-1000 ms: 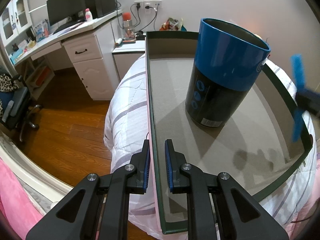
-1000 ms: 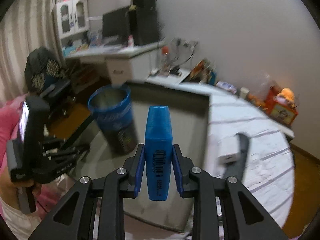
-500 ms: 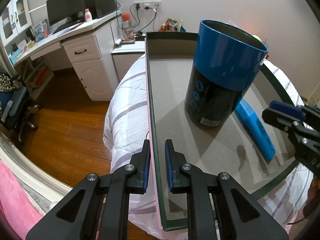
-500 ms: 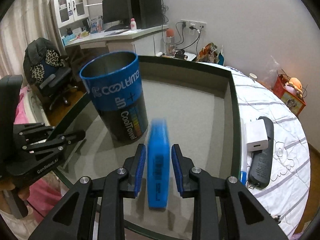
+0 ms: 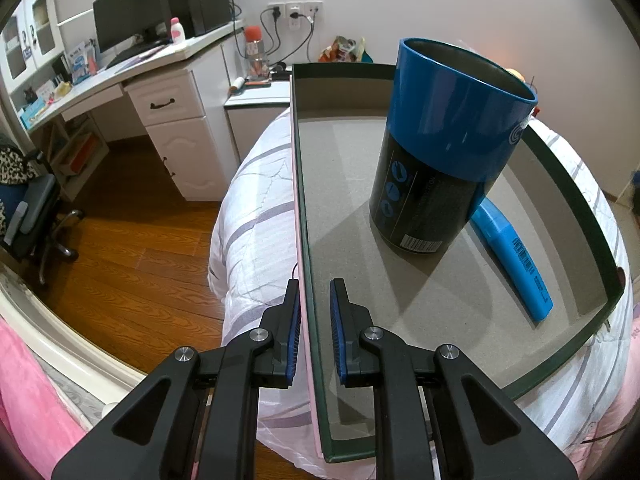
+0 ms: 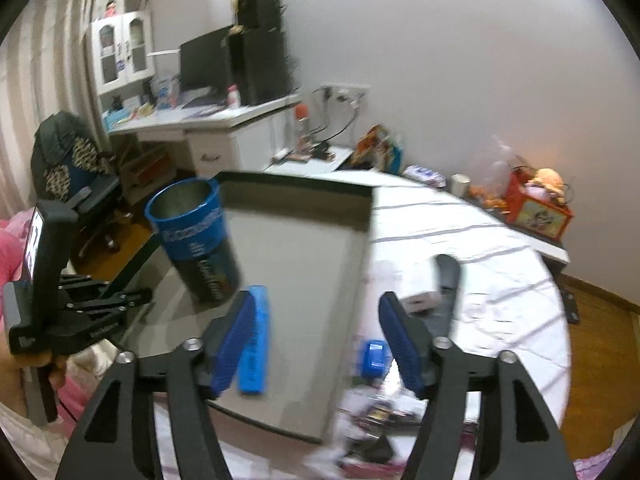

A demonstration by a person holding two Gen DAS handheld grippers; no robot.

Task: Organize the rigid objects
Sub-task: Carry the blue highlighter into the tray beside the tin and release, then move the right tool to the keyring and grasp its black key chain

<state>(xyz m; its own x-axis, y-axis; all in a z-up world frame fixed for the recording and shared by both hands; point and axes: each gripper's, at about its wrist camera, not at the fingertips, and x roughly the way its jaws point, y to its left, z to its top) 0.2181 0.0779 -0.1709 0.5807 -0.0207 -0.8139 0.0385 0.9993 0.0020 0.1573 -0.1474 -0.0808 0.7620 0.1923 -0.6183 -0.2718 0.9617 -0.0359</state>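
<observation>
Now left gripper point(image 5: 314, 320) clamps the tray's point(image 5: 576, 200) near wall; blue highlighter point(image 5: 516, 256) lies inside, right of the blue can point(image 5: 440, 152). Right gripper point(image 6: 316, 344) just opened wide, empty — only its blurred view shows the bed's point(image 6: 480, 232) clutter.

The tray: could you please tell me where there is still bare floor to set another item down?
Bare floor lies behind the blue can, up to the tray's far wall, and in front of it toward the left gripper clamped on the rim. It is crowded to the can's right, where the blue highlighter lies.
</observation>
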